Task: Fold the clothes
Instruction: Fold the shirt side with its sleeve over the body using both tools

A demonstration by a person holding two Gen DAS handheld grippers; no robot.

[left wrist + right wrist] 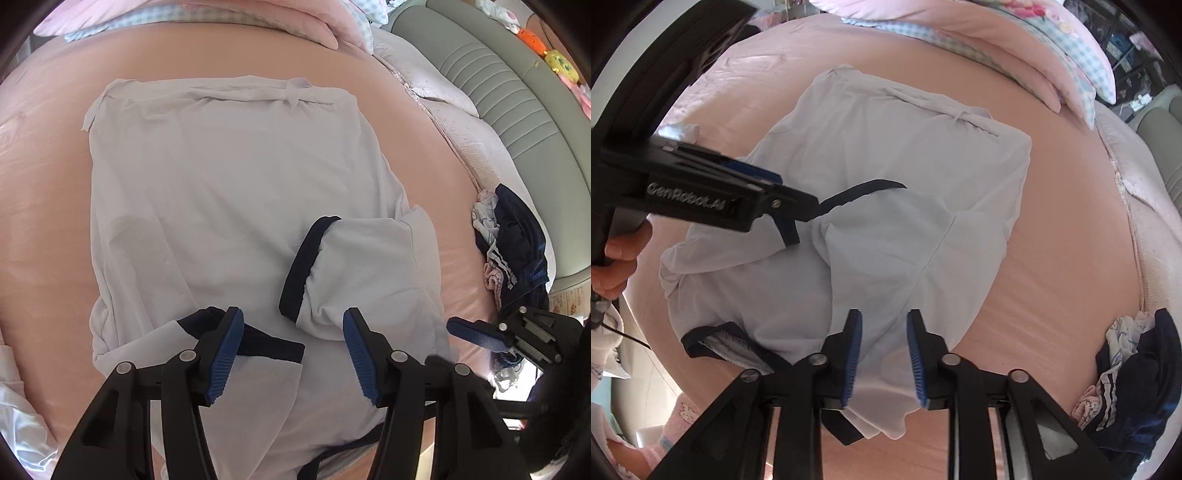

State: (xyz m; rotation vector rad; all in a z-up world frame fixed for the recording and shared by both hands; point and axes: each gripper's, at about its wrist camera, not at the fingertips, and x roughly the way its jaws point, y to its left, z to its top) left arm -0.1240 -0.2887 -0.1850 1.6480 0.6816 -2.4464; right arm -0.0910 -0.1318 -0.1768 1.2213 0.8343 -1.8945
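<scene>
A white shirt (229, 192) with dark navy trim lies spread flat on the pink bedsheet (424, 155), both short sleeves folded in across its body. One sleeve (354, 273), edged by a navy cuff (301, 266), rests on top near the middle of the cloth; the other sleeve (236, 354) lies just under the left gripper (293, 354).

The left gripper hangs over the near edge of the shirt with its blue pads (225, 354) standing apart, nothing pinched between them. A hand (618, 254) holds its black handle, seen at the side of the right wrist view. The right gripper (884, 354) points down at the shirt's near hem, its jaws parted too, the white fabric showing in the gap but not squeezed by the pads. From the left wrist view, the tip of the right gripper (476, 334) juts in from the edge, just off the shirt's side.

Around the shirt the bed is crowded at its edges. A heap of clothes (513, 254), dark navy with white stripes and a bit of pink, sits on the bed's edge well apart from the shirt. Pink and checked pillows (1067, 74) are piled along the far side. Beyond the edge of the bed runs a grey-green padded headboard (498, 92), with bright soft toys (546, 51) on top. More pale cloth (22, 417) lies at the near corner.
</scene>
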